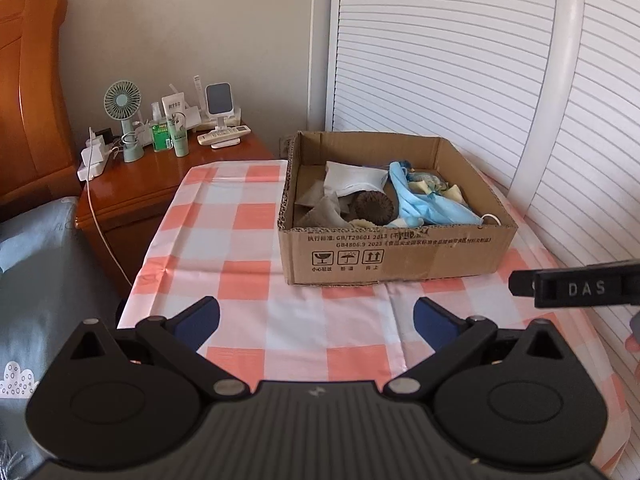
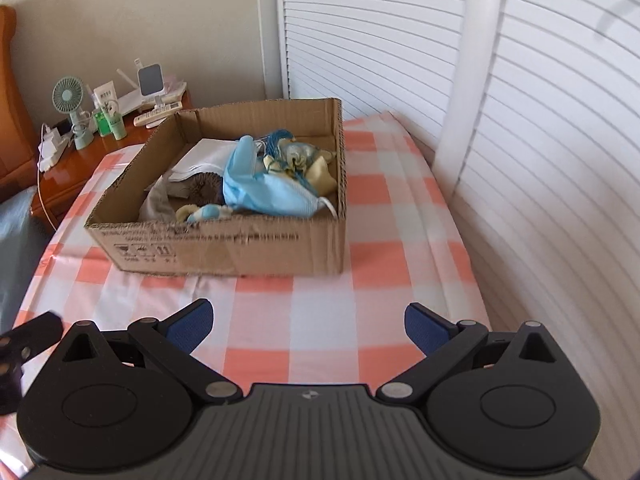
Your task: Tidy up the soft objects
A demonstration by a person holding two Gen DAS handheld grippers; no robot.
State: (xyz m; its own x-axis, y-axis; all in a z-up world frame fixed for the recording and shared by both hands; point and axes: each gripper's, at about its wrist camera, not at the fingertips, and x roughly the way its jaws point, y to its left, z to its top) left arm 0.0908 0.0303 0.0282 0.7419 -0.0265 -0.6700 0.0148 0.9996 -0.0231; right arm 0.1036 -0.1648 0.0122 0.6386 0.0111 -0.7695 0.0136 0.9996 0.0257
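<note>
While both my tongs hang over the checked cloth [image 1: 248, 216], the soft things sit in the cardboard box [image 1: 394, 256] on the far side of it. My left tongs [image 1: 316, 322] are spread wide and hold nothing. My right tongs [image 2: 308, 326] are wide too, and bare.

If I grab the blue mask [image 2: 272, 196], its white loop could catch on the box wall and tug the light box along. The floppy white cloth [image 1: 354, 180] could slip out if I pinch only a corner.

I cannot tell what the round dark fuzzy thing [image 1: 374, 208] is. The pile hides what lies under it. The box print is blurry in my right view.
</note>
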